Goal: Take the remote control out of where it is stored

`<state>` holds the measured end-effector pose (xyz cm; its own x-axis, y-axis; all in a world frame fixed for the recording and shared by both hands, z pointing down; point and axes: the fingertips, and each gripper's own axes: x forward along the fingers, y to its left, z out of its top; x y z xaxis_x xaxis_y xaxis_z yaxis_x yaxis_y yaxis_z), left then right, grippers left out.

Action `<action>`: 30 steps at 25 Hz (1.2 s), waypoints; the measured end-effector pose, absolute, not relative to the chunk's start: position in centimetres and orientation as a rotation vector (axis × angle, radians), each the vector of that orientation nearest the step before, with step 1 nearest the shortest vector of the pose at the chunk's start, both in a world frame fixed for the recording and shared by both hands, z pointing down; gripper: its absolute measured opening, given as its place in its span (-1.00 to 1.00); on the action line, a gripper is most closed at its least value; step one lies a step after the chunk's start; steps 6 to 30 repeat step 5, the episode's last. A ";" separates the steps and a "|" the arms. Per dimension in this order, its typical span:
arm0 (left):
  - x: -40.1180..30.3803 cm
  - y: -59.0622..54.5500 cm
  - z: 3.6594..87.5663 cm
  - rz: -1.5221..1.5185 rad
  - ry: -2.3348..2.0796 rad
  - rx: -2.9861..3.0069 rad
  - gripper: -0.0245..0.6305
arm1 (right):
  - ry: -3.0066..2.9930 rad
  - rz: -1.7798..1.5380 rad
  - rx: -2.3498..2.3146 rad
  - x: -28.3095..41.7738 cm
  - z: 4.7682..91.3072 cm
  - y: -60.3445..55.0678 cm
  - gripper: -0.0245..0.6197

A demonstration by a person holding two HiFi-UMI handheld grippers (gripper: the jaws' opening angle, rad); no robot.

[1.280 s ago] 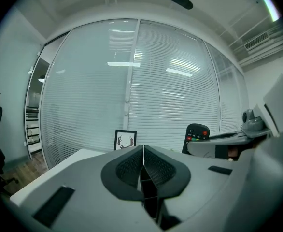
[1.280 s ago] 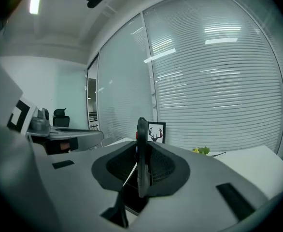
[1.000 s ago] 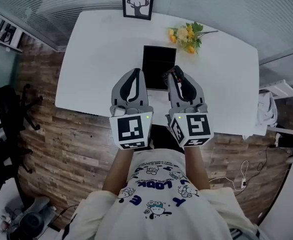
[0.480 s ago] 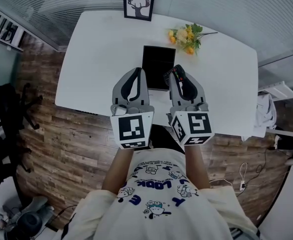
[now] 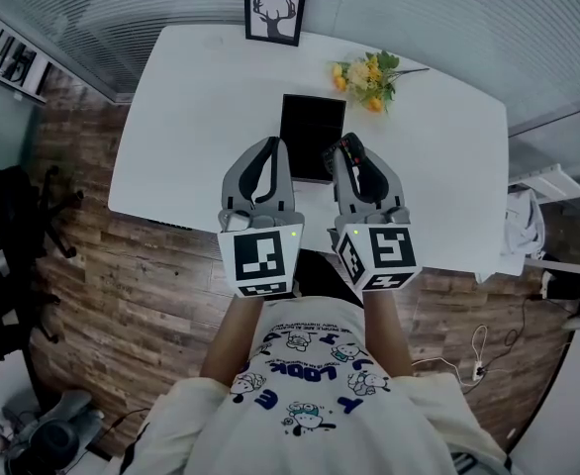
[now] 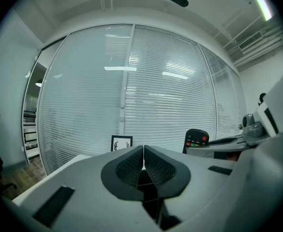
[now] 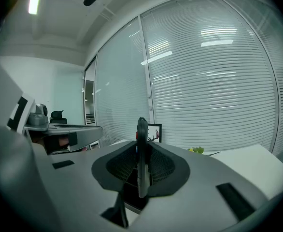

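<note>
Remote control [image 7: 141,129] held edge-on, just by the near right corner of the black tray [image 5: 313,135]

Nearest us, our right gripper [image 7: 142,152] pinches the remote across its flat faces, and a good part of its length stands out beyond the pads. We judge that a twist or a quick swing could let it pivot, slide out and drop onto the white table [image 5: 191,117] beside the tray. The pads may also be pressing on buttons. Our left gripper [image 6: 143,159], at the tray's near left, has its jaws pressed together on nothing, so it is in no position to catch a slip. Farther out, yellow flowers [image 5: 367,70] lie beyond the tray's far right corner. A framed deer picture [image 5: 274,12] stands behind the tray, and a wide sweep outward could knock either one.
</note>
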<state>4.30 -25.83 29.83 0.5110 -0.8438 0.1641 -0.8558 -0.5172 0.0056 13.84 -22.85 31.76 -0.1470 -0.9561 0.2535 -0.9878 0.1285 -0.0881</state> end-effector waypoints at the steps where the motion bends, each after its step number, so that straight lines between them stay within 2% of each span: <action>1: 4.3 -25.8 29.8 0.215 -1.498 2.655 -0.87 | -2.256 0.355 1.957 13.8 31.8 -22.8 -0.69; 30: 4.3 -25.6 29.7 0.214 -1.502 2.653 -0.87 | -2.261 0.357 1.947 13.7 31.8 -22.7 -0.69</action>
